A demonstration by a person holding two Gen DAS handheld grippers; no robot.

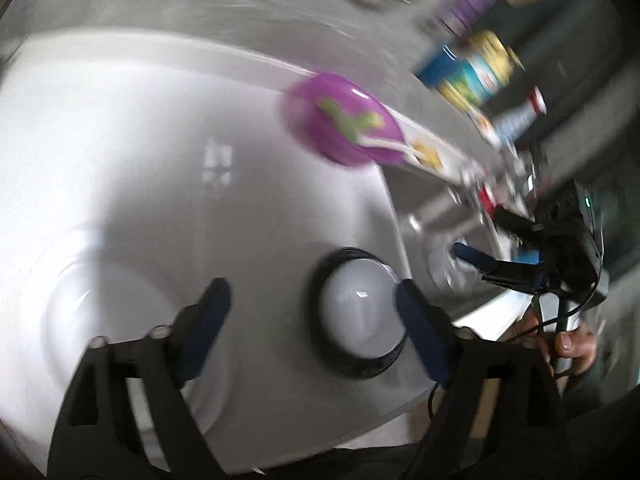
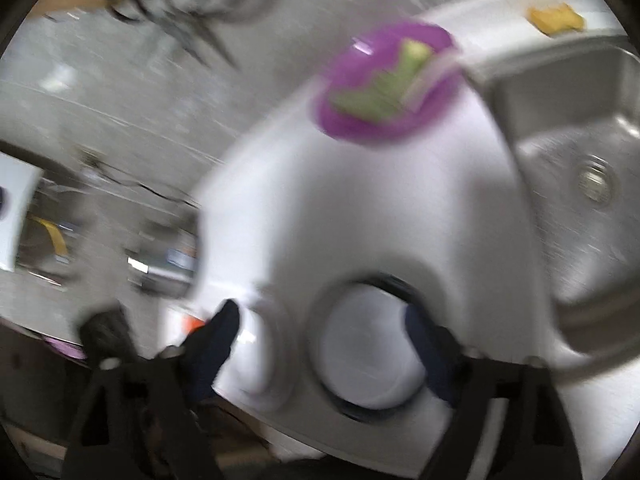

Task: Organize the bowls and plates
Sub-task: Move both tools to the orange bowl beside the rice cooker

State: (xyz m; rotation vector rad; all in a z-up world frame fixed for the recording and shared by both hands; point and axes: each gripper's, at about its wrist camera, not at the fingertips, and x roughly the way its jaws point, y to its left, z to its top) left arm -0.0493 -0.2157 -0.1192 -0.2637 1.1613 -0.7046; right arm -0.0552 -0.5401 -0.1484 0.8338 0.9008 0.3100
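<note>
A white bowl with a dark rim (image 1: 360, 308) (image 2: 368, 360) sits on the white counter (image 1: 160, 140) near its front edge. Beside it lies a white plate (image 1: 80, 300) (image 2: 260, 352). Farther back stands a purple plate (image 1: 344, 120) (image 2: 384, 84) with a green piece on it. My left gripper (image 1: 311, 290) hovers open above the counter, with the bowl showing by its right finger. My right gripper (image 2: 322, 316) is also open over the bowl and grips nothing. In the left wrist view a hand (image 1: 568, 344) holds the right gripper (image 1: 500, 268) at the counter's right side. Both views are blurred.
A steel sink (image 2: 580, 200) lies right of the counter, and a yellow sponge (image 2: 556, 18) rests behind it. Several bottles and a colourful pack (image 1: 472, 68) stand at the back right. The counter's front edge runs just under the bowl.
</note>
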